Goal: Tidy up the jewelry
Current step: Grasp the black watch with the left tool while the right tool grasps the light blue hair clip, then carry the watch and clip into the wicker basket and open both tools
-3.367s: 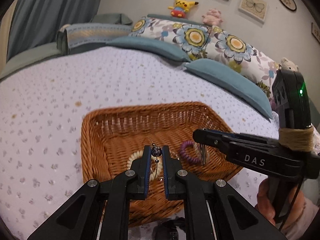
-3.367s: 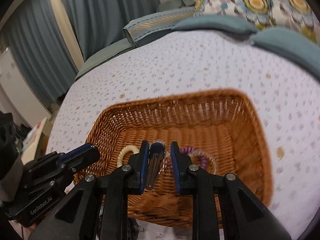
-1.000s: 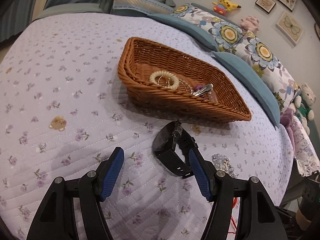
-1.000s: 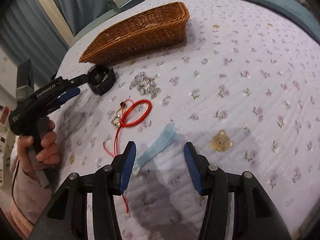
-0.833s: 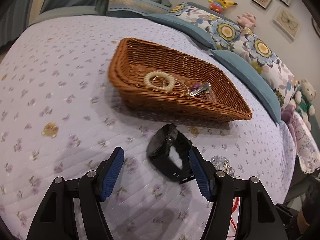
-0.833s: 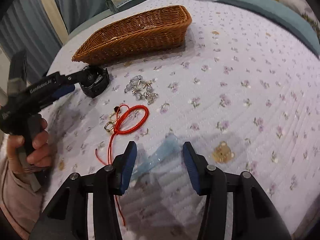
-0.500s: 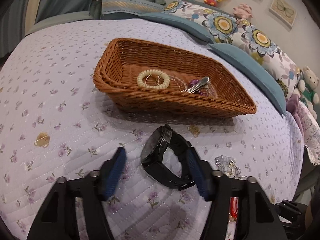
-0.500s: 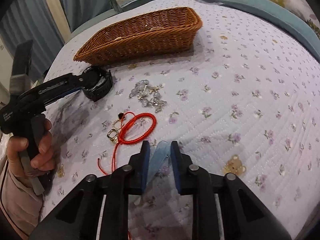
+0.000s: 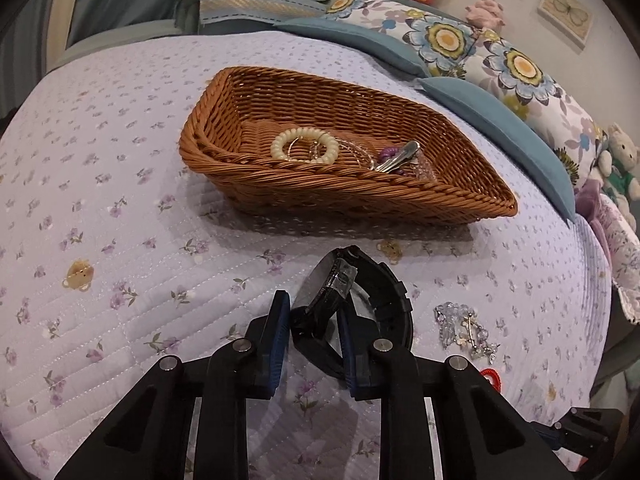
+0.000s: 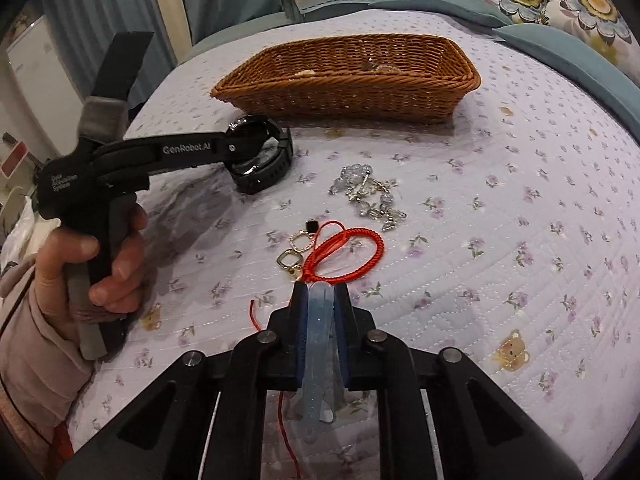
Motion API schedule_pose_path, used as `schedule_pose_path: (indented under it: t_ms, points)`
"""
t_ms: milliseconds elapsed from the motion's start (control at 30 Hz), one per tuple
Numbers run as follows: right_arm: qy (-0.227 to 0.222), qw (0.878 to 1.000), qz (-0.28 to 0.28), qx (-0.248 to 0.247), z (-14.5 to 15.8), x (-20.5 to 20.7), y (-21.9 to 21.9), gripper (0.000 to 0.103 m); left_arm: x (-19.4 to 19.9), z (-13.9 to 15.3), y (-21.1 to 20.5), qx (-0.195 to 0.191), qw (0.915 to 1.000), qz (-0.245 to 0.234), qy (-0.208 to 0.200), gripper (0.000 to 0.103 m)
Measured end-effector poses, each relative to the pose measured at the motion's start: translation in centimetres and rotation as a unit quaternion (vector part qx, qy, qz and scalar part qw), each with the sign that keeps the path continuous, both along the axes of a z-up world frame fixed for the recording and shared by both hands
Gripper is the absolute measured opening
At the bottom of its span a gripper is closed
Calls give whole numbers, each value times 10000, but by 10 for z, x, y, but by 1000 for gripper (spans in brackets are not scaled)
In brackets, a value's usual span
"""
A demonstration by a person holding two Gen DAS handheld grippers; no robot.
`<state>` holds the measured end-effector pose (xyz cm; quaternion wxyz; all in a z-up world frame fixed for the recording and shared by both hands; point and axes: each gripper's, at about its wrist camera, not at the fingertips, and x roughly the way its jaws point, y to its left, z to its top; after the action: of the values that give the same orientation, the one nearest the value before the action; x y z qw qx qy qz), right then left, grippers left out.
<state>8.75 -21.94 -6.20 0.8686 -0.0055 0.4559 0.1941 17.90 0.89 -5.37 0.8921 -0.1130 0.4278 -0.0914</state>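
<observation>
A brown wicker basket on the bed holds a cream bead bracelet, a silver hair clip and a purple hair tie. My left gripper is shut on a black wristwatch on the quilt just in front of the basket. My right gripper is shut on a pale blue translucent hair clip. On the quilt lie a red cord bracelet, gold charms and a clear crystal bead bracelet.
The lilac floral quilt covers the bed. Blue and floral pillows line the far side, with plush toys at the right edge. A grey curtain and folded blanket are behind.
Both grippers dropped their items in the basket and moved out. The left gripper closed around the watch; the right gripper closed on the blue clip.
</observation>
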Motion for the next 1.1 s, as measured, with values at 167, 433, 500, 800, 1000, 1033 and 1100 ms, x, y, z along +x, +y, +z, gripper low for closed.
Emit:
schedule_pose_path:
  t_ms: [167,433,500,800,1000,1033,1100]
  points:
    - [-69,9999,31,98,3,-2,-1,16,-3,2,0,-10,10000,-28,-65,24]
    - [-238,9993,-173,240,13,3,-7,16,-11,13,-1,11,9995,-105,-299,24]
    - [-321,9989,-235,234,18,7,-7,16,-14,19,-3,-1,9991,-130,-395,24]
    - [-535,9938,-559,798,60,37,-13,16,-20,56,3,-301,9964,-245,-752,24]
    - [-764,9863,-878,1168,106,88,-25,16,4,92,13,-259,9948,-197,-969,24]
    - [-845,9859,-909,1122,112,98,-24,16,11,96,15,-269,9946,-188,-983,24]
    - [-963,9851,-974,1041,120,123,-25,16,27,101,16,-248,9944,-162,-1017,24]
